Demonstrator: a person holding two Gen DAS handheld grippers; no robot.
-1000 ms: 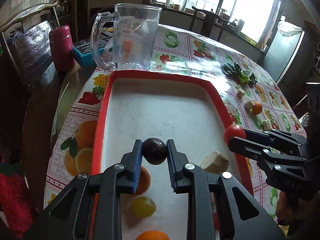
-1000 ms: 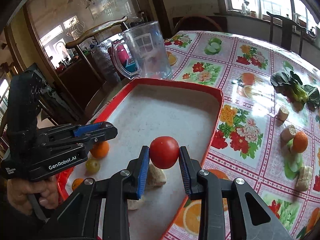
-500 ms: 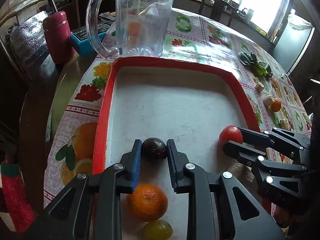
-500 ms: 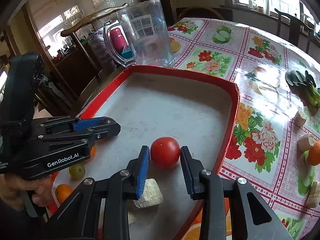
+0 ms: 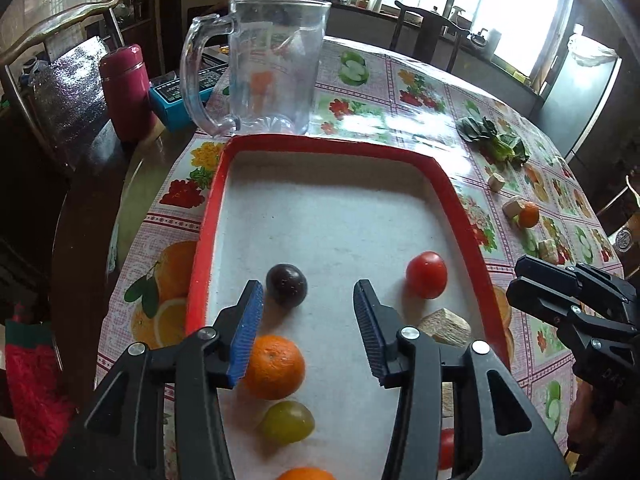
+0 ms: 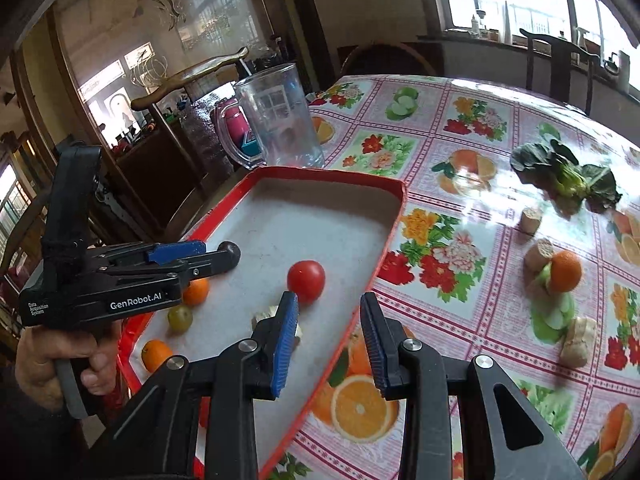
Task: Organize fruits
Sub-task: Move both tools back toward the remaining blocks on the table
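The far half of the red-rimmed tray lies bare. Nearer, a dark plum, tomato, orange and green grape crowd it. A clear pitcher stands just beyond its far rim.

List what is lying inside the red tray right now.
The red tray holds a dark plum, a red tomato, two oranges, a green grape and a beige chunk. The gripper bodies cover the near end.

Left gripper jaws just opened, releasing the plum.
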